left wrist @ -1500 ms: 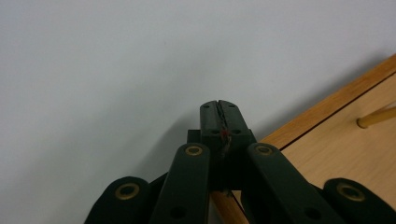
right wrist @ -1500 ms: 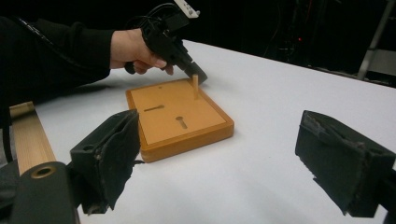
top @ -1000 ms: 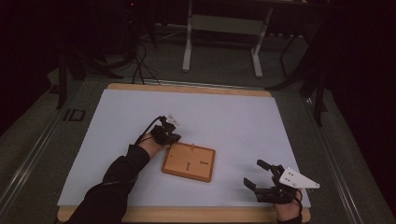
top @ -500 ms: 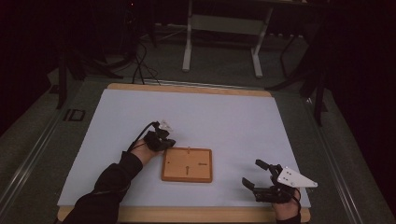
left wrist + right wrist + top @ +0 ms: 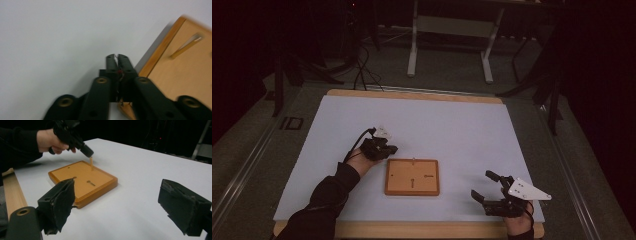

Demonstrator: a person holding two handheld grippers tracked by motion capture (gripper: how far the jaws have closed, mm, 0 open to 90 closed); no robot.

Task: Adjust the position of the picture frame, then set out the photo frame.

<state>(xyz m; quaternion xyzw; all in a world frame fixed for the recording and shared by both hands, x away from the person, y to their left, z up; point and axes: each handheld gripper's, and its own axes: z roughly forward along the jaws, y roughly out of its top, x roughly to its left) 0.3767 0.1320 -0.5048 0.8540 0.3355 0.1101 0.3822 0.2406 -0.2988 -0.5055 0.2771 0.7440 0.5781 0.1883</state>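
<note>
The wooden board (image 5: 412,176) lies flat on the white worktop (image 5: 452,125), a little near of its middle, between the two hands, where either can reach it. A slim wooden peg (image 5: 91,163) stands upright at the board's far edge, its long axis vertical and its top pointing up; a slot and a small hole mark the board's face. The left gripper (image 5: 384,148) sits just beside the board's far-left corner, its tip right over the peg. Its jaws are nearly together and have just been easing apart; in the left gripper view nothing wooden shows between the tips, so I judge the peg seated and being let go rather than carried. The right gripper (image 5: 486,186) rests near the worktop's near-right edge, well apart from the board, jaws spread wide and empty, probably waiting its turn.
</note>
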